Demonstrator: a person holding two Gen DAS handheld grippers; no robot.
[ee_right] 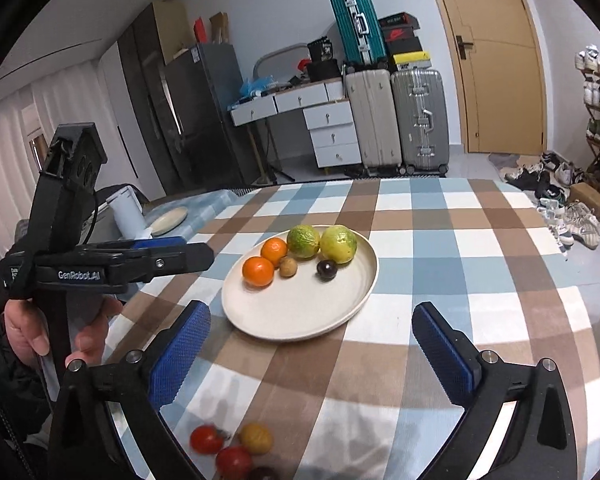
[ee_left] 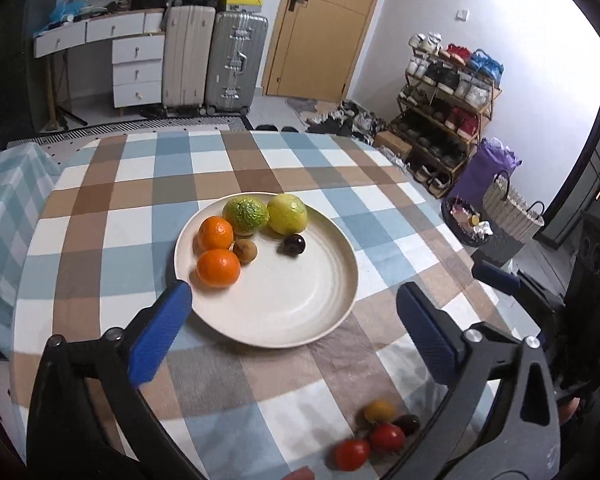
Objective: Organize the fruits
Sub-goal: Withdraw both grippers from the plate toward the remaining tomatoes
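From the left wrist camera, the left gripper [ee_left: 294,306] hovers above a table covered with a checked cloth [ee_left: 140,200], its blue-padded jaws spread wide with nothing between them. Beyond the pads sits a cream plate [ee_left: 332,280]. On the plate's far-left part lie two oranges [ee_left: 218,268], one in front of the other and touching, a bumpy green fruit [ee_left: 245,216], a smoother yellow-green fruit [ee_left: 287,214] just beside it, a small brown fruit [ee_left: 245,251] against the oranges, and a dark round fruit [ee_left: 294,244] standing a little apart. The near half of the plate is bare. On the cloth near the lower edge, off the plate, cluster two red tomatoes [ee_left: 370,446], a yellow tomato [ee_left: 380,411] and a dark fruit [ee_left: 407,424], somewhat blurred. Suitcases [ee_left: 216,60] and a shoe rack [ee_left: 444,108] stand in the room behind.

From the right wrist camera, the right gripper [ee_right: 312,344] also has its jaws fully apart and empty, aimed toward the same plate [ee_right: 300,312], which holds the six fruits along its far side. The left gripper [ee_right: 198,254] appears at the left, seen side-on, held by a person's hand [ee_right: 60,328]. The loose tomatoes [ee_right: 228,446] lie on the cloth at the bottom, between the right gripper's fingers [ee_right: 180,352] and well short of the plate.
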